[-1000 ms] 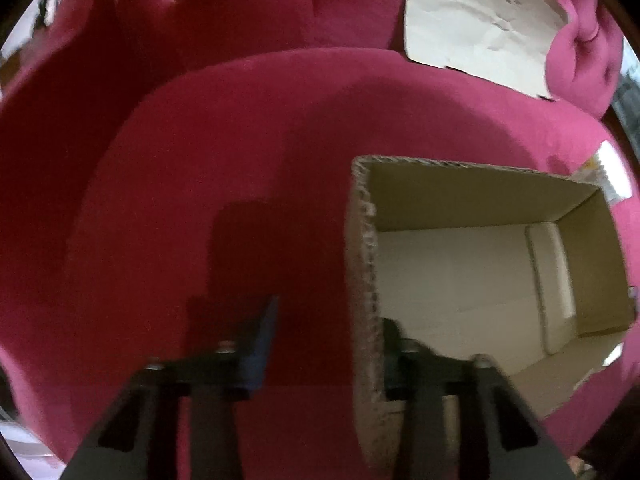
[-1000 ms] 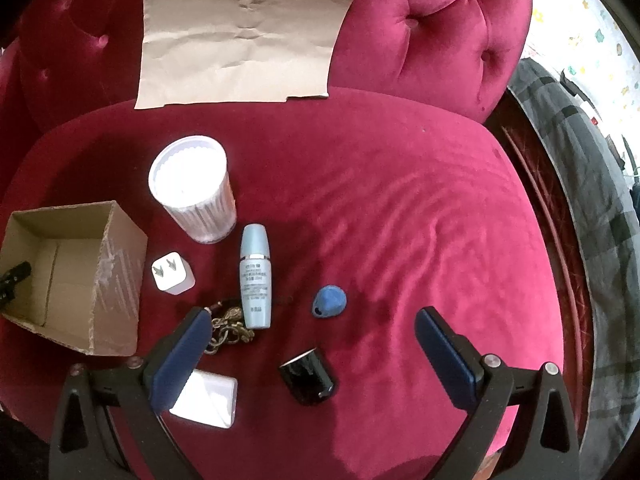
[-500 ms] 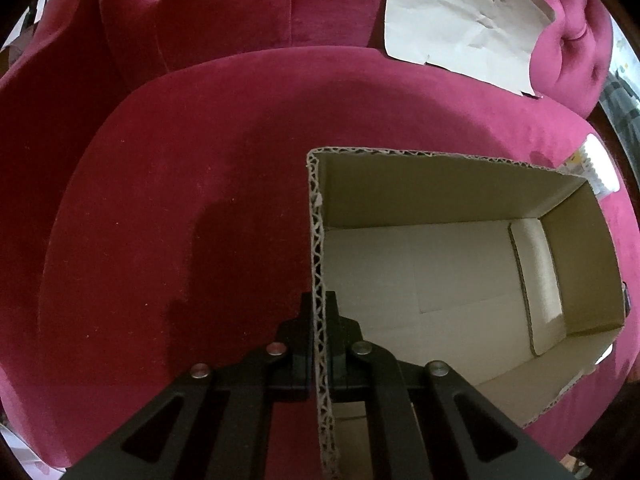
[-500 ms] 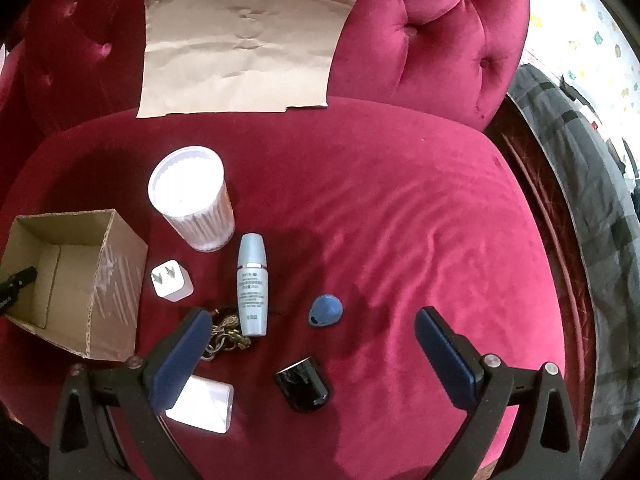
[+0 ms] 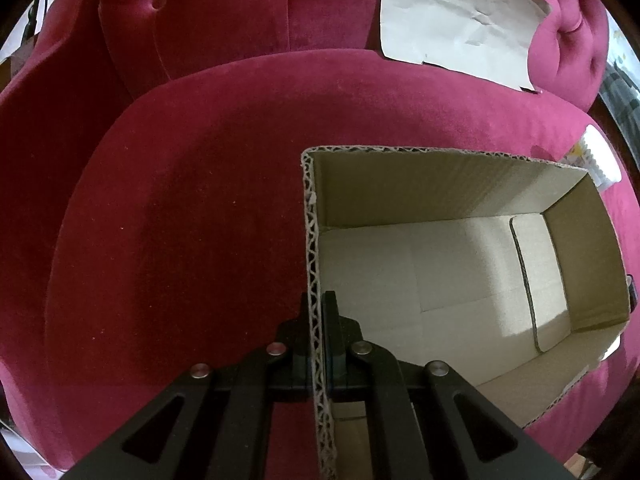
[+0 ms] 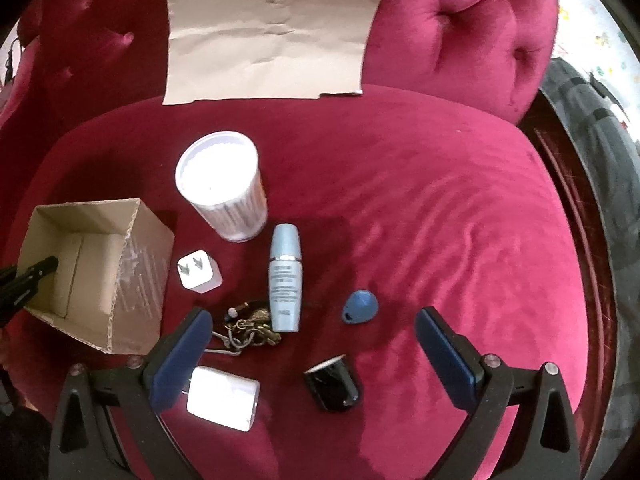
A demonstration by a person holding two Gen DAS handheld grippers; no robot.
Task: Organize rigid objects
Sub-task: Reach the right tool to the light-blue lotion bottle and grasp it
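An open cardboard box stands on the red velvet seat, nothing inside it. My left gripper is shut on the box's left wall, one finger inside and one outside. My right gripper hangs open above a group of small objects: a white ribbed cup, a small white plug, a light blue bottle, a blue tag, a bunch of keys on a chain, a black case and a larger white charger.
A sheet of brown paper leans on the tufted backrest. The seat's dark wooden edge runs along the right, with grey cloth beyond it. Bare velvet lies right of the objects.
My left gripper closed from open onto the box's left wall. The right gripper stayed open and drifted slightly, with the objects unmoved.
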